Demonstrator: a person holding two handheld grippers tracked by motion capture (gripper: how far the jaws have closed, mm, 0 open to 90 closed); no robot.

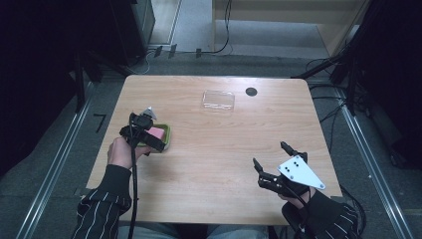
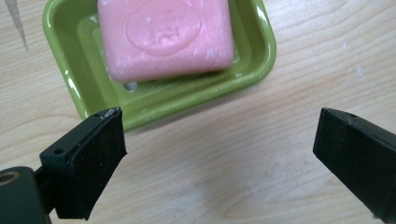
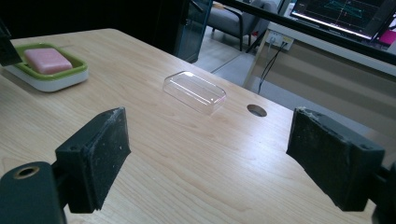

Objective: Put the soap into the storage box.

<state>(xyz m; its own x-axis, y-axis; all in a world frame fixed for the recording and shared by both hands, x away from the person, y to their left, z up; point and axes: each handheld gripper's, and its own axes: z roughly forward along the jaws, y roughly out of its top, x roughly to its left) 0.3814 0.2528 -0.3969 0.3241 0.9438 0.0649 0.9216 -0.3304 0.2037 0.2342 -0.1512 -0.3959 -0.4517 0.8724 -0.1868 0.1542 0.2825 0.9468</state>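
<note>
One pink soap bar point(image 2: 166, 37) lies in one green soap dish point(image 2: 254, 60) at the table's point(image 1: 224, 149) left side, with the left gripper point(image 2: 219, 154) poised just above it, jaws spread wide and empty. The right gripper point(image 1: 271, 154) hovers near the front right, jaws likewise apart. One clear plastic lid point(image 3: 194, 92) rests far off near a round cable hole point(image 1: 251, 91). A careless descent could clip the dish rim and tip it, and the soap looks slippery enough to squirt free.

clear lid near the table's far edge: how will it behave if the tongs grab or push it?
The clear lid looks thin-walled and glossy, so probably light and slippery; a push would likely slide it across the table. Lying flat and low, it seems unlikely to tip or roll. A hard squeeze might flex it.
</note>
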